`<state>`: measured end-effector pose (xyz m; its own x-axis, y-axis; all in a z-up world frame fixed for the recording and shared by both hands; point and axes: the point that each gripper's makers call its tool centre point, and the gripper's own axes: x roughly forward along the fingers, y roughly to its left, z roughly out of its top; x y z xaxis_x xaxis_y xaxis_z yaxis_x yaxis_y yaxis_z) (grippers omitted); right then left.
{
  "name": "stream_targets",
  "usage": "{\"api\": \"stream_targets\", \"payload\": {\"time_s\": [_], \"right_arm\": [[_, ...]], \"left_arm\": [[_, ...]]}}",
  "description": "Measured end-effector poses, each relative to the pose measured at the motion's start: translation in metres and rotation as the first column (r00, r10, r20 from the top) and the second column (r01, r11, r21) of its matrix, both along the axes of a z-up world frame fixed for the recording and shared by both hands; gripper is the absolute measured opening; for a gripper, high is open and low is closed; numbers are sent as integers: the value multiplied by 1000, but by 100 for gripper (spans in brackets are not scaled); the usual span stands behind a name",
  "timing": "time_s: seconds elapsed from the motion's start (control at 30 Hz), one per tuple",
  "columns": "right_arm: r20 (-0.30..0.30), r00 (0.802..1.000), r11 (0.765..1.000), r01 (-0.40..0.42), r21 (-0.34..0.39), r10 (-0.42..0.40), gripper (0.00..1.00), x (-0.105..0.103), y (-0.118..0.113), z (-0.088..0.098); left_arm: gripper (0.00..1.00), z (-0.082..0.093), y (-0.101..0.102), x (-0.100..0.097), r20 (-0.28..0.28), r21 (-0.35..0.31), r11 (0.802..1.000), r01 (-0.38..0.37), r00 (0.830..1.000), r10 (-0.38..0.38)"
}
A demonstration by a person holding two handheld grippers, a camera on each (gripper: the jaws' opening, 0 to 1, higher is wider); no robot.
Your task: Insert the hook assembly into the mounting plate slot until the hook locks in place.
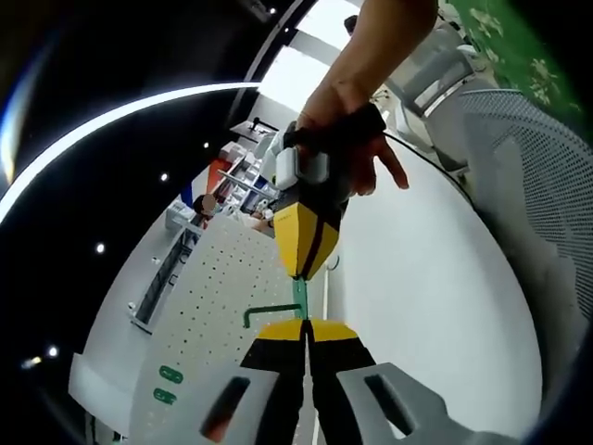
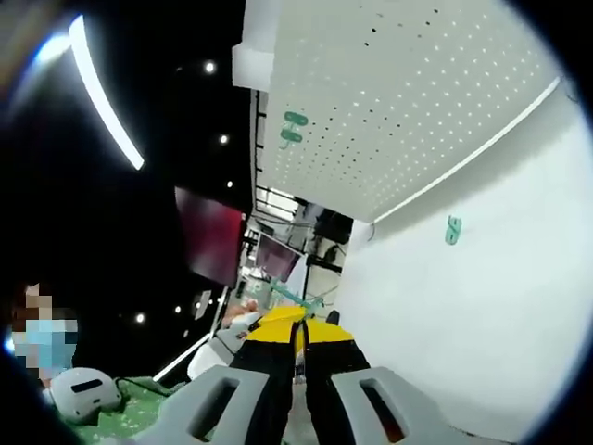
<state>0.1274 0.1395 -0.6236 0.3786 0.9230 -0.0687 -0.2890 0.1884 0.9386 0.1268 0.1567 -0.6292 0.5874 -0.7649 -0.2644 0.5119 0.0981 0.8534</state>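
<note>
Green hook [image 1: 278,312] between yellow-tipped black jaws of the left gripper [image 1: 306,326] and the right gripper [image 1: 306,269]; white pegboard [image 1: 218,306] patterned with rows of small dark holes, two green clips [image 1: 167,385] on it; white table [image 1: 417,297]; green floor [image 1: 505,42] with pale speckles

In the left gripper view, the hook [image 1: 298,295] sits between the left gripper [image 1: 306,336] and the right gripper [image 1: 304,264]. The pegboard [image 1: 208,306] stands behind. A small piece [image 2: 452,230], maybe a clip, lies on the table [image 2: 482,306] near the board.
</note>
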Motion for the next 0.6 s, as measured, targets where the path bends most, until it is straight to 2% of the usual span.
{"api": "stream_targets", "payload": {"time_s": [0.17,0.6], "right_arm": [[3,1000,1000,19,7,-19,2,4,-2,1],[-43,998,998,54,9,-54,3,12,-8,-6]], "left_arm": [[1,2,-1,0,9,0,1000,-2,1000,2],[1,5,-4,-3,56,19,1000,13,998,-14]]}}
